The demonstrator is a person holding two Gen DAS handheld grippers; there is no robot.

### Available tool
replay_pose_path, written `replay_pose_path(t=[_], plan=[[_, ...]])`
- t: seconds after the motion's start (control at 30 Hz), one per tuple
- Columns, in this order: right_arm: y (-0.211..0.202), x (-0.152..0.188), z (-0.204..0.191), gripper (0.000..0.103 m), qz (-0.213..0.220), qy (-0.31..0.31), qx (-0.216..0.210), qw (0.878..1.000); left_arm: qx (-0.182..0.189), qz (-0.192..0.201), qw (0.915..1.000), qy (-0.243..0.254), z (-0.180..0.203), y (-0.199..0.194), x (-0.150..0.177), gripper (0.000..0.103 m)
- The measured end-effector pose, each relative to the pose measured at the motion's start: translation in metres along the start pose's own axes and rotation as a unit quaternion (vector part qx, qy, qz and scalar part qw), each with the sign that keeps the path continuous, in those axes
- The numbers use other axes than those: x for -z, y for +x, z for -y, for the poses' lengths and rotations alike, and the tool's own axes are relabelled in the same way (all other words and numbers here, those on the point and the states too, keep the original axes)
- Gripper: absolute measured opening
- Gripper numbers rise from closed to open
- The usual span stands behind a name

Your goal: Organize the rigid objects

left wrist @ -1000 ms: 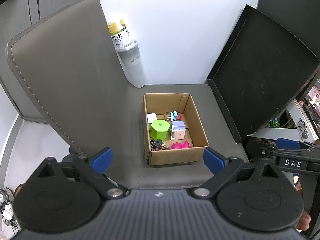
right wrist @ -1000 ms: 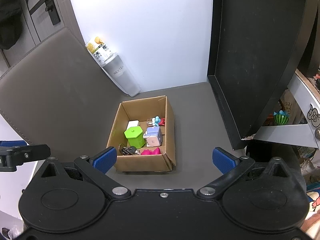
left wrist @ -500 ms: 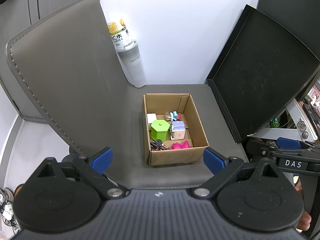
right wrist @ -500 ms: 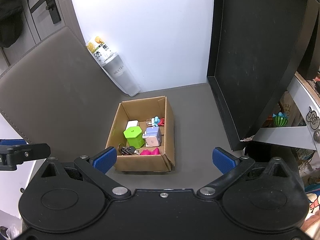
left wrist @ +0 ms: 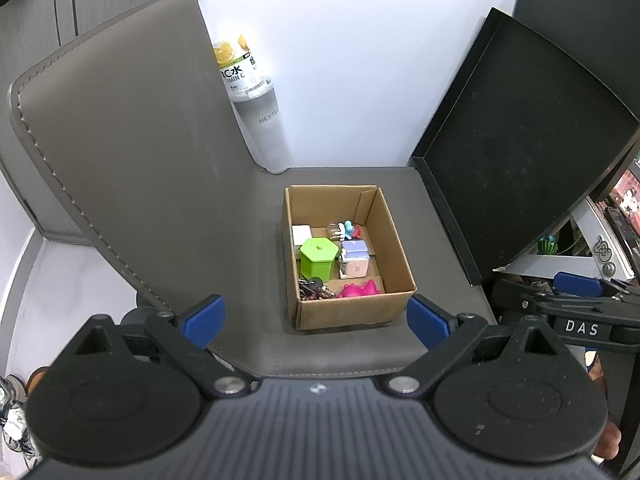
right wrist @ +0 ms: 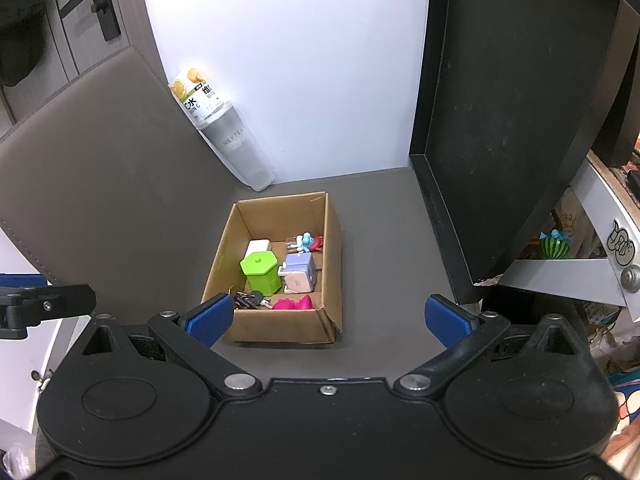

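Your left gripper point(left wrist: 316, 318) spread wide, empty, hovering short of open brown cardboard box point(left wrist: 394, 240) on grey mat. In box, left to right: white block point(left wrist: 301, 234), green hexagonal lidded pot point(left wrist: 318, 260), lilac-and-pink cube point(left wrist: 354, 258); keys point(left wrist: 316, 290) and magenta toy point(left wrist: 360, 290) at near wall. Your right gripper point(right wrist: 328, 318) also spread, empty. Everything looks gathered already, likely why both hang back. Only right view shows door handle point(right wrist: 106, 20).

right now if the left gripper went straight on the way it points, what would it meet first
Most likely the cardboard box: the open left gripper points at its near wall, with only bare grey mat before it. Depth is hard to judge in this fisheye view.
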State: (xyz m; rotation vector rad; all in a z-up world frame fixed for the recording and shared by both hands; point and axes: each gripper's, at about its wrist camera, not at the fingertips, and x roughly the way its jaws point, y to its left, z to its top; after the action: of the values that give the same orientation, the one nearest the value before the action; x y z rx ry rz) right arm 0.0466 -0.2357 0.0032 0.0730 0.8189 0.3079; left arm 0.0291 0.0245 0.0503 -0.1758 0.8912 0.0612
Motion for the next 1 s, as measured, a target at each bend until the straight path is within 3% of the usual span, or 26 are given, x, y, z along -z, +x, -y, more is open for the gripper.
replay_pose_path(t=[1.0], plan=[[-0.0003,0.0004,0.0006,0.103,-0.009,-0.003,-0.002,1.000,0.004,0.004,0.9998,0.018,0.0055,0.0025,0.0055,0.097]])
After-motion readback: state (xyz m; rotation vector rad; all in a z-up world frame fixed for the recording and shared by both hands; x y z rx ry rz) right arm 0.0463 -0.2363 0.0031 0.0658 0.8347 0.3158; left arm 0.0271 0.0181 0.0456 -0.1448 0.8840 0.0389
